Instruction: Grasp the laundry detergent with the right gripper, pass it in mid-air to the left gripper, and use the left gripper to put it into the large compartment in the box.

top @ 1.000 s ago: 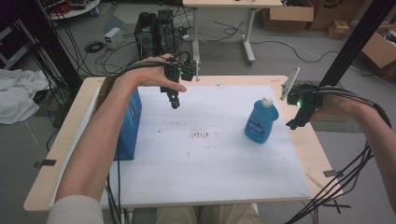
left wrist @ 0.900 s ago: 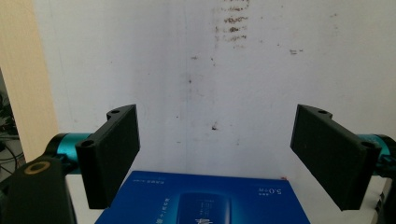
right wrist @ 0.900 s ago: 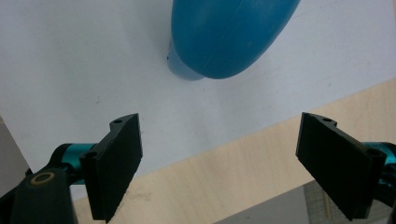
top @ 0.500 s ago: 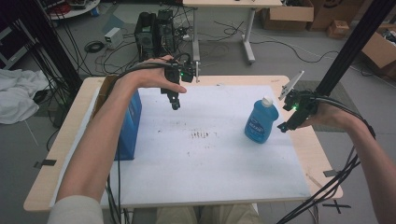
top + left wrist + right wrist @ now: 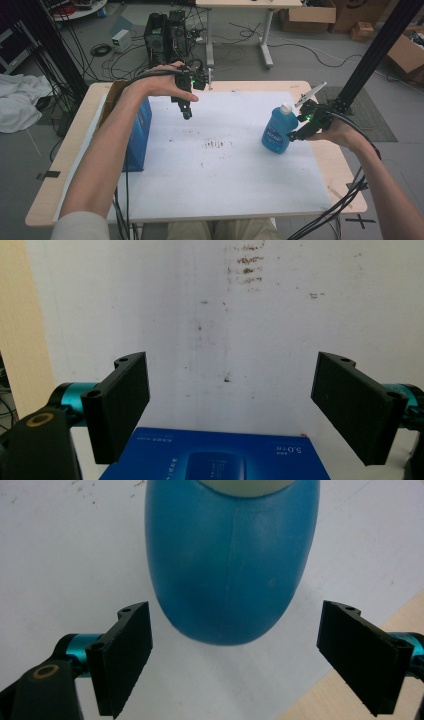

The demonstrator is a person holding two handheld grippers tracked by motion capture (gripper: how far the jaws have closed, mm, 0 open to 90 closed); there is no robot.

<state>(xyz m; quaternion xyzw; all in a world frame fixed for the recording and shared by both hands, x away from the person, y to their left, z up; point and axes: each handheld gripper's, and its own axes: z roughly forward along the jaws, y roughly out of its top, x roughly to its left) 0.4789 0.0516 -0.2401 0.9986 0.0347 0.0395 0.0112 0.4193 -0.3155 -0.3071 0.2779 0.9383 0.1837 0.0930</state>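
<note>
Hovering wide open just right of the blue bottle (image 5: 278, 131), right gripper (image 5: 295, 134) grips nothing; bottle upright at table's right. Left gripper (image 5: 186, 114) spread wide above blue box (image 5: 141, 131), empty.

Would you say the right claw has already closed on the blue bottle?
No, the right claw is wide open, and the blue bottle stands beyond it, untouched.

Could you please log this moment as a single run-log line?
right tongs: open, nearing blue bottle | left tongs: open, above blue box | bottle upright on white mat
</note>
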